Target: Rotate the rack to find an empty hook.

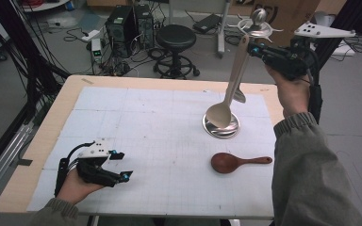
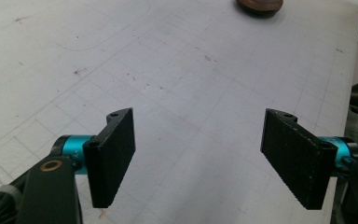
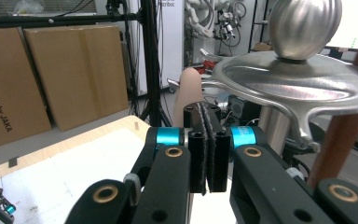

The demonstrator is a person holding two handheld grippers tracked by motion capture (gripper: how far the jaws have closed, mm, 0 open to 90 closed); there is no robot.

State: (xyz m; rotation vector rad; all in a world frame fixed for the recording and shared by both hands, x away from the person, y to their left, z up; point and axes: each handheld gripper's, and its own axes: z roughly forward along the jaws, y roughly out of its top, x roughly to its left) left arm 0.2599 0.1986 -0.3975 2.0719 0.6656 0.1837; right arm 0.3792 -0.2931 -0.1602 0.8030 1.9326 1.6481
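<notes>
Right gripper view: box [image 3: 9, 79] reads "Hands by JAKA" (first word clipped); right claw [image 3: 207, 149] clamps pale spoon [image 3: 190, 95].

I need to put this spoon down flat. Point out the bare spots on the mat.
Free: the mat's middle, between the left gripper and the steel stand, and its far-left part. Crowded: the right side, where the right gripper holds the pale spoon over the stand's base, with the brown spoon nearer.
</notes>
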